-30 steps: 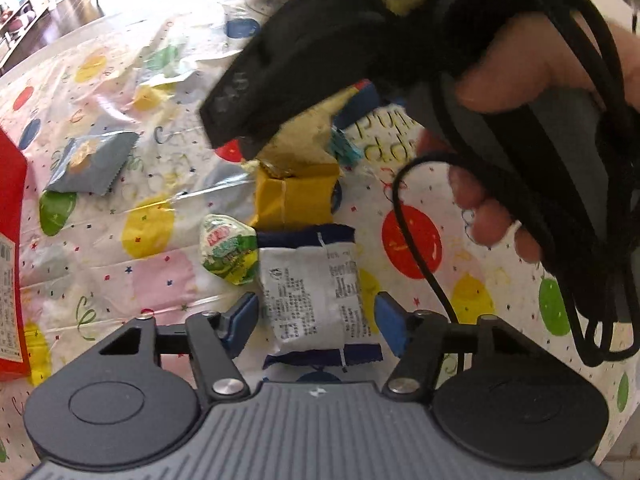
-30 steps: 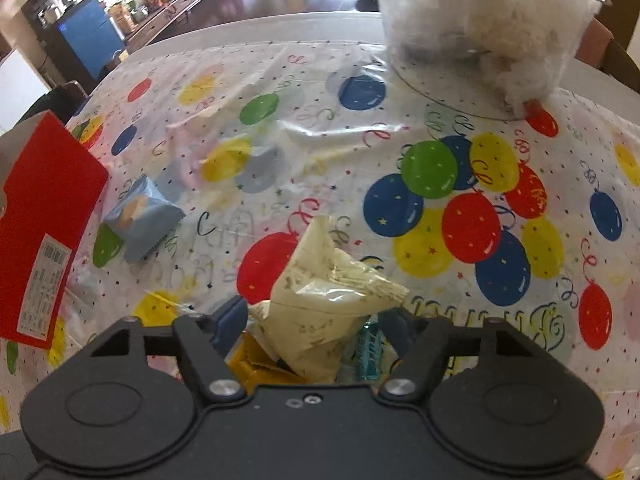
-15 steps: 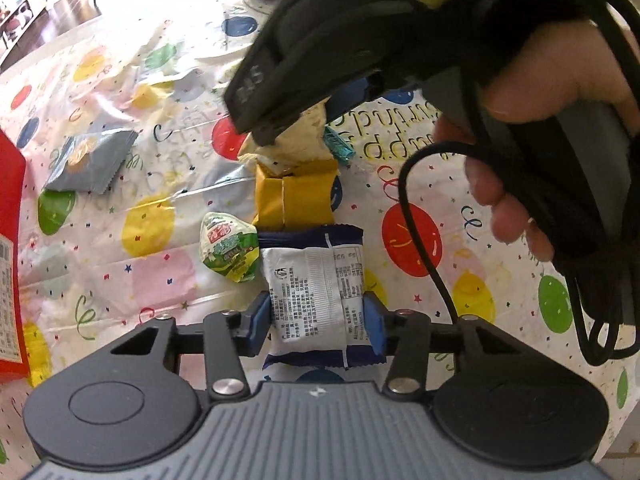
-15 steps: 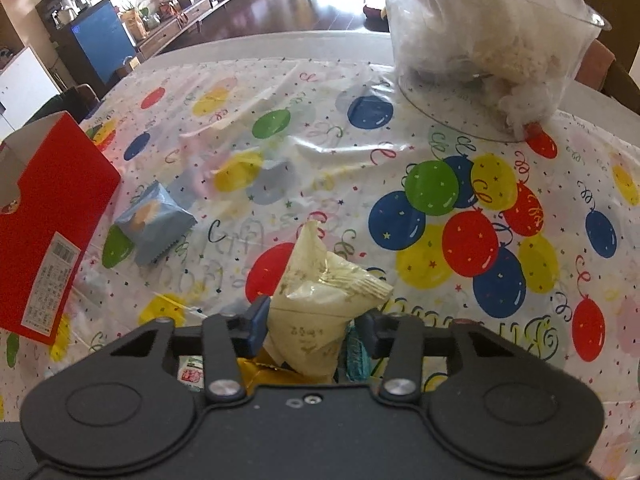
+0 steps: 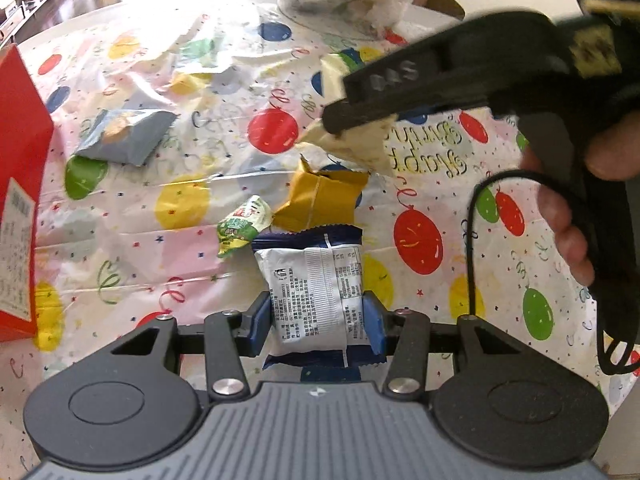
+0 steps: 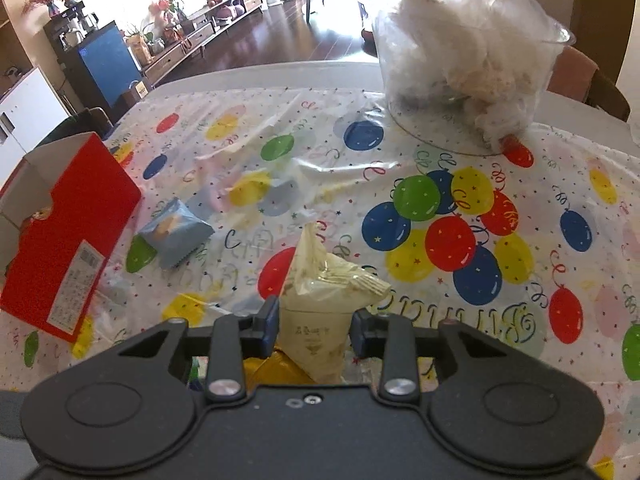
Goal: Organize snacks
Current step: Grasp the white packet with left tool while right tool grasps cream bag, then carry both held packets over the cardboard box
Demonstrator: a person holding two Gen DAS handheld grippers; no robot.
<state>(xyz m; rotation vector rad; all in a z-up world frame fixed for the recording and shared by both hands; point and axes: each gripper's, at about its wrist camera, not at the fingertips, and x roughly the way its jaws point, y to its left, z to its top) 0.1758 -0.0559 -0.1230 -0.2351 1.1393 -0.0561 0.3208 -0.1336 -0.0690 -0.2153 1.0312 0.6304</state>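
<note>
Your left gripper has its jaws squeezed tight on a white snack packet with navy ends, down near the bench. Your right gripper has just been closing its jaws and now pinches a cream snack packet, held up off the bench. A red box stands far left, with a blue-grey packet beside it.

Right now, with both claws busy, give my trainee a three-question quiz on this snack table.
1. True or false: the left claw grips a white packet.
2. What does the right claw hold? A) cream packet B) red box C) blue-grey packet
3. Which snack touches the gold packet?

Key: 1 true; 2 A; 3 the green candy.
</note>
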